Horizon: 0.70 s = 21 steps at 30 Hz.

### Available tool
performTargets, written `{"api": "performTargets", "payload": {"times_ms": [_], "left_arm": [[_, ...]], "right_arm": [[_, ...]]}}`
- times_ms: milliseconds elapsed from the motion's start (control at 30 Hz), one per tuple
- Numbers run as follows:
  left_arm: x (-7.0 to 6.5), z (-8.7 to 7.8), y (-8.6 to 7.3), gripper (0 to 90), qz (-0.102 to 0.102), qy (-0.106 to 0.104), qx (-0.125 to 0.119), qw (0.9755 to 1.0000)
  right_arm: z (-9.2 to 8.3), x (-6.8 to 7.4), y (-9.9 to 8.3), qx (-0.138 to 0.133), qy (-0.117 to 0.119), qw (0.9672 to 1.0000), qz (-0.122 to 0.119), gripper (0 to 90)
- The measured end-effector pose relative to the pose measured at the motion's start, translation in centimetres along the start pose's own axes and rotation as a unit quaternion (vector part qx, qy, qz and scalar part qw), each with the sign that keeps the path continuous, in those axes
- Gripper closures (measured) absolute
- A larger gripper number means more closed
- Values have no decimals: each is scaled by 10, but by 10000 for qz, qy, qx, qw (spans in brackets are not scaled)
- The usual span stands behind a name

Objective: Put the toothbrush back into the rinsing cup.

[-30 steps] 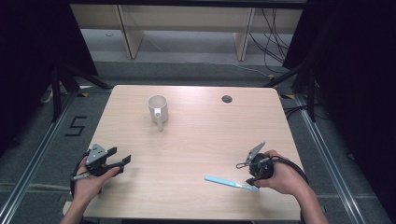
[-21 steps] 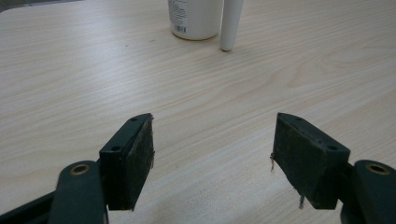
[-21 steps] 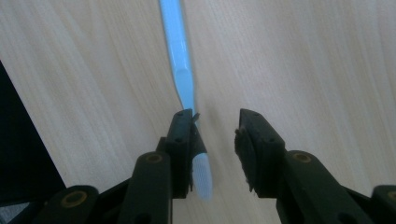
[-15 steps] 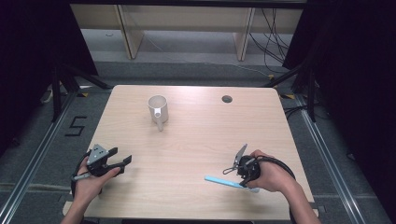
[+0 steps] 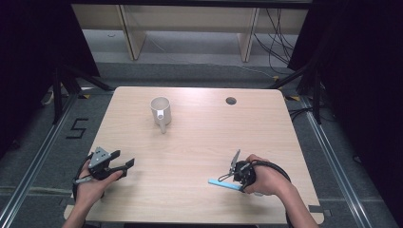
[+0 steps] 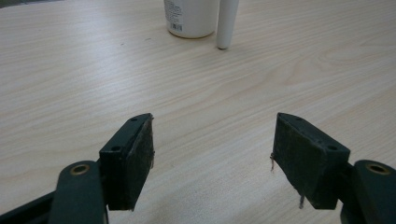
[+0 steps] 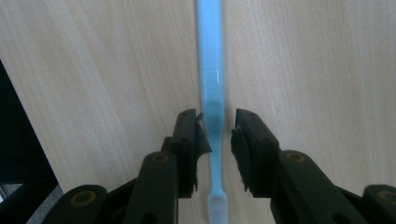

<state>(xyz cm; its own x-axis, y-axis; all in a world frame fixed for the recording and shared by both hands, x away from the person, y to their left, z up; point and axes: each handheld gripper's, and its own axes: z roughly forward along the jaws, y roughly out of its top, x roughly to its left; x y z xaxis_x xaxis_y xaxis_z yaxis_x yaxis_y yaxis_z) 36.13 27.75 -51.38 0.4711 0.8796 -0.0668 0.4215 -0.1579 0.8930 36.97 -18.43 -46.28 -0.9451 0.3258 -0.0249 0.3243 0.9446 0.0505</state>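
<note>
Right gripper (image 5: 229, 172) in the high view sits near the table's (image 5: 199, 142) front edge, its hand (image 5: 266, 180) covering the near end of the light blue toothbrush (image 5: 223, 183); whether the pads touch it is hard to tell there. Left gripper (image 5: 124, 160) rests level at the front left, jaws spread, aimed toward the white mug (image 5: 160, 112).

Left gripper view: jaws wide apart over bare wood, the mug (image 6: 190, 17) cut off at the top.

Right gripper view: jaws, which have just been closing, flank the toothbrush (image 7: 211, 70) with slim gaps, bristles nearest the camera.
</note>
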Motion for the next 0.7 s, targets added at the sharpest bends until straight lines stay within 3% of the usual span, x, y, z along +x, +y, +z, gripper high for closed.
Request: {"api": "performTargets", "payload": {"times_ms": [33,100,167,200,333,400,467,500,567,700], "left_arm": [[0,0,0,287,2,-18,-11,10000],[0,0,0,287,0,-27,-7,10000],[-1,0,0,287,7,-18,1,10000],[-1,0,0,287,12,-20,6,10000],[-1,1,0,287,18,-25,9,10000],[-1,0,0,287,18,-24,9,10000],[-1,0,0,287,10,-15,2,10000],[-1,0,0,287,12,-18,0,10000],[-1,0,0,287,17,-45,-18,10000],[-1,0,0,287,16,-45,-19,10000]], "right_arm": [[1,0,1,1,-25,10000,-61,711],[2,2,2,30,8,10000,36,714],[5,0,3,-3,-7,9998,-180,714],[5,2,4,38,-3,10000,-64,715],[8,1,6,31,30,9997,-222,720],[8,3,6,92,30,9999,-122,723],[9,1,7,97,6,9997,-215,727],[9,2,7,107,7,9999,-96,728],[10,0,8,90,12,9996,-260,729],[10,1,9,136,-1,9998,-175,733]]}}
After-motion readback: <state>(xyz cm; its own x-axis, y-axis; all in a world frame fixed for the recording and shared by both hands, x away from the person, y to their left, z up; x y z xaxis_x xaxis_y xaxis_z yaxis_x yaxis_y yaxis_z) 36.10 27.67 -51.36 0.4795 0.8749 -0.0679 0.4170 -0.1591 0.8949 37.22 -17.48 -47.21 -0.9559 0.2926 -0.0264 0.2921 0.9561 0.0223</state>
